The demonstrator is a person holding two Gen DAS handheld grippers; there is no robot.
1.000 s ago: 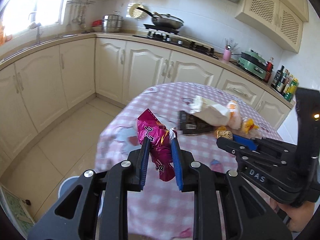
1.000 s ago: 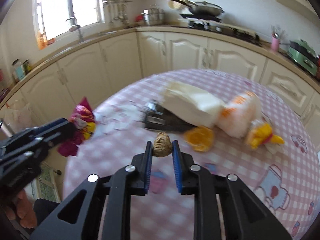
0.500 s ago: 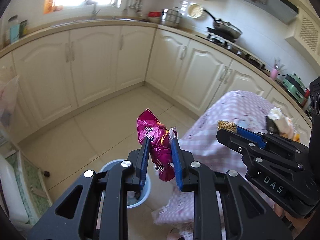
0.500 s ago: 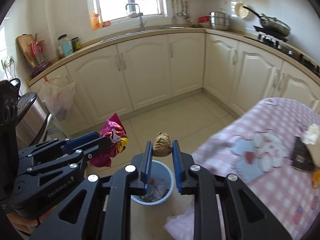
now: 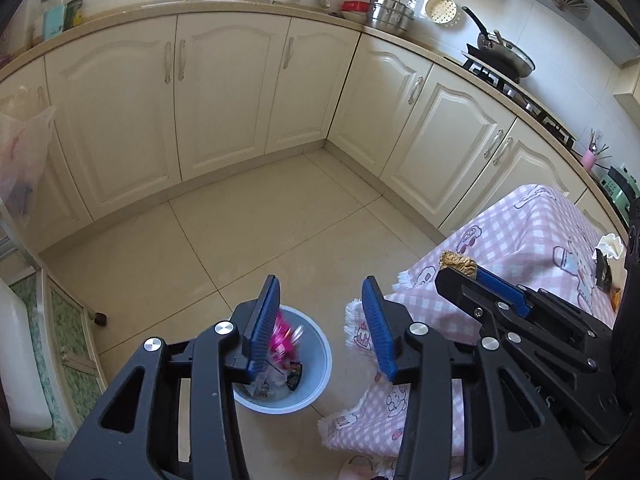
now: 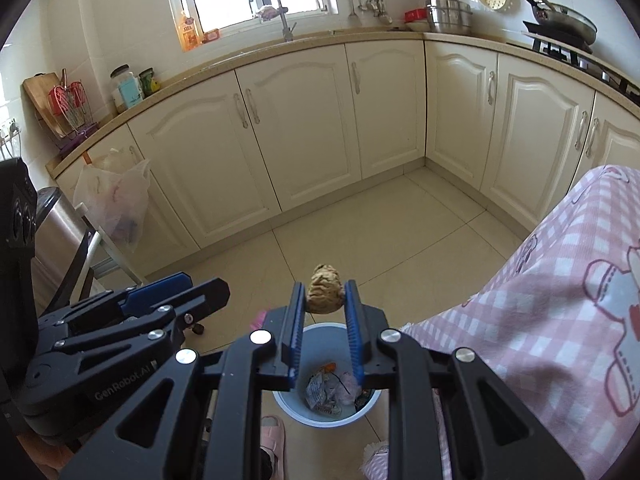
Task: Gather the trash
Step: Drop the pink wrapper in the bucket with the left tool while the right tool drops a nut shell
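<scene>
My left gripper point(image 5: 320, 300) is open and empty above a light blue trash bin point(image 5: 316, 384) on the floor. A blurred pink snack wrapper point(image 5: 282, 338) is falling into the bin, just below the left finger. My right gripper point(image 6: 323, 294) is shut on a crumpled brown paper ball point(image 6: 325, 289) and holds it above the same bin point(image 6: 288, 404), which holds several wrappers. The right gripper also shows in the left wrist view point(image 5: 460, 270) with the ball point(image 5: 458, 262), to the right of the bin. The left gripper shows at lower left of the right wrist view point(image 6: 208, 290).
A table with a pink checked cloth point(image 5: 532, 240) stands right of the bin, with more trash point(image 5: 608, 256) on it. Cream cabinets point(image 5: 224, 92) line the far walls. A pink slipper point(image 6: 274, 436) lies by the bin. A plastic bag point(image 6: 114, 196) hangs at left.
My left gripper has opened and let go of the pink wrapper, which now drops into the bin. Both grippers have swung further over the bin. The right still holds the paper ball.
</scene>
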